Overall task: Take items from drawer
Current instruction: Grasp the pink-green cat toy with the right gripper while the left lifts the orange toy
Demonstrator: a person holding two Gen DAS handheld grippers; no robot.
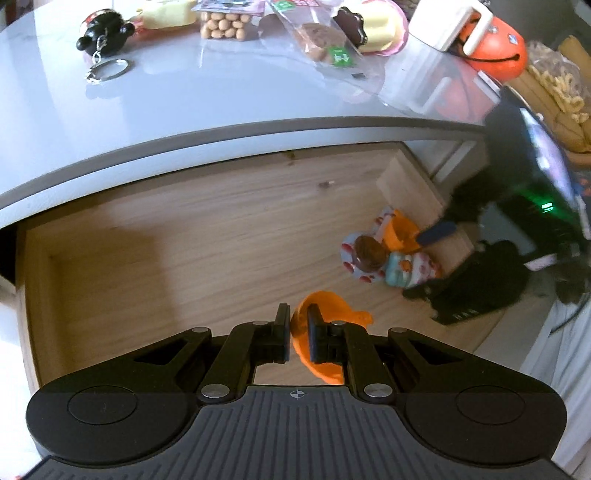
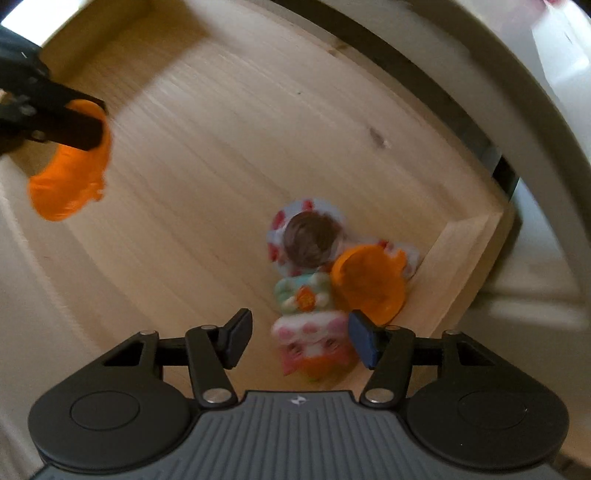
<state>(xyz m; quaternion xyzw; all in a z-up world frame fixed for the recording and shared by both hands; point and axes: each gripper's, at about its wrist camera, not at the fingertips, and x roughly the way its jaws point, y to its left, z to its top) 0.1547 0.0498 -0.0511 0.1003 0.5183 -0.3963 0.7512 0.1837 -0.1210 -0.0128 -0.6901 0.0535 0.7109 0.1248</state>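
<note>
The open wooden drawer holds a small doll in a spotted pastel dress, lying near the right wall. An orange plastic shell leans on it. My left gripper is shut on a second orange shell, held above the drawer floor. My right gripper points down over the doll with its jaws apart. The doll's lower body lies between the pads; a gap shows at the left pad. Its blue pad shows in the left wrist view.
Above the drawer is a grey tabletop. On it lie a black keychain figure, snack packets, a cookie bag, a white-lidded clear box and an orange toy. The drawer's left half is bare wood.
</note>
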